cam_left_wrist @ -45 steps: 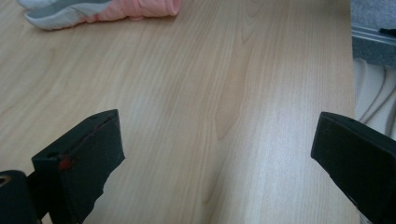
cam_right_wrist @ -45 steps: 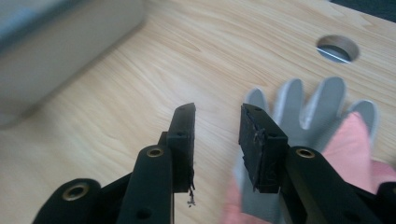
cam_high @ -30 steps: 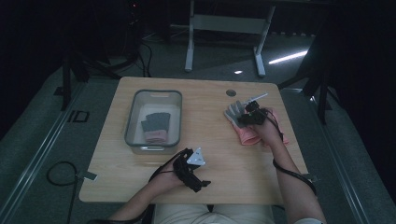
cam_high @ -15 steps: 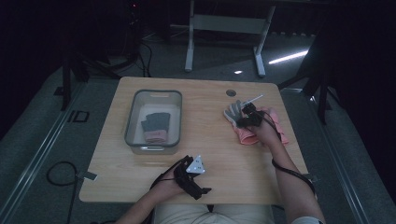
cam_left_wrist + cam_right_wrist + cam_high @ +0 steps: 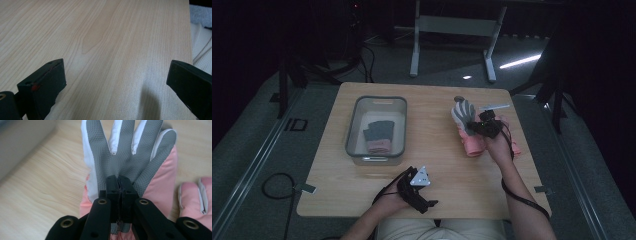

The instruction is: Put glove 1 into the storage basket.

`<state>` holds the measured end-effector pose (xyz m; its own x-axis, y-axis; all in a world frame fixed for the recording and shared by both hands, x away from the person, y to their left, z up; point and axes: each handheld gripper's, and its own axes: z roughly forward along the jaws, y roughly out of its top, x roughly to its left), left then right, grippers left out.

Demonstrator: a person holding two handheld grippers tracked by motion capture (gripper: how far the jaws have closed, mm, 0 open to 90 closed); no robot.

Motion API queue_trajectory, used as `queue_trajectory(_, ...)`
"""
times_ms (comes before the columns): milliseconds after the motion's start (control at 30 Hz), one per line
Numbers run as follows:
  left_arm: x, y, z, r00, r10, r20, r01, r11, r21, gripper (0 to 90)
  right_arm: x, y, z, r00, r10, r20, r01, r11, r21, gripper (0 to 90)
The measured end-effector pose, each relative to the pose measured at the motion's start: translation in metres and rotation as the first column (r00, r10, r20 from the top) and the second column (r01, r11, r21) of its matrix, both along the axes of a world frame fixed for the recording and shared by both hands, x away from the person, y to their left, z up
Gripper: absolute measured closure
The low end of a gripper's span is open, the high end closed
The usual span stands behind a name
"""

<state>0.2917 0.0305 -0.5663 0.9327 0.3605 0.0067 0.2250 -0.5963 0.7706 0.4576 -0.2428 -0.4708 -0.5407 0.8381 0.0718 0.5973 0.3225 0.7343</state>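
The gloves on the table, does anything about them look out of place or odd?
Nothing looks damaged or spilled. The right gripper is shut on the grey-palmed glove, which lies over a pink glove; another pink glove lies beside it.

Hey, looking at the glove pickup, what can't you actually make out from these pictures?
- Glove cuff: right gripper view, behind the right gripper.
- Second pink glove: cut off by that view's right edge.
- Small dark thing behind the glove: high view, too small to identify.
- Bin contents: dim, unclear.
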Motion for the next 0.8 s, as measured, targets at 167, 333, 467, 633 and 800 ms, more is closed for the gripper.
queue_trajectory(167, 0.000, -0.001, -0.001, 0.9997, -0.002, 0.024, 0.002, 1.0000, 0.004, 1.9, -0.026, 0.007, 0.014, 0.9995, -0.026, 0.016, 0.025, 0.9990, 0.037, 87.7)
queue_trajectory(333, 0.002, 0.001, -0.001, 0.9995, 0.003, 0.031, -0.003, 0.9999, -0.013, 2.0, -0.062, 0.019, 0.025, 0.9913, -0.102, 0.084, 0.101, 0.9948, 0.013, 87.6)
queue_trajectory(467, 0.001, 0.001, -0.003, 0.9991, 0.004, 0.042, -0.004, 1.0000, -0.003, 2.0, -0.080, 0.024, 0.027, 0.9843, -0.157, 0.081, 0.154, 0.9872, 0.043, 87.6)
queue_trajectory(633, 0.003, 0.002, -0.002, 0.9989, 0.010, 0.045, -0.009, 0.9999, -0.009, 2.0, -0.085, 0.032, 0.011, 0.9810, -0.190, 0.041, 0.188, 0.9815, 0.037, 87.6)
queue_trajectory(800, 0.001, 0.003, -0.003, 0.9991, 0.008, 0.043, -0.007, 0.9999, -0.010, 1.9, -0.082, 0.041, -0.016, 0.9808, -0.192, -0.033, 0.193, 0.9809, 0.025, 87.6)
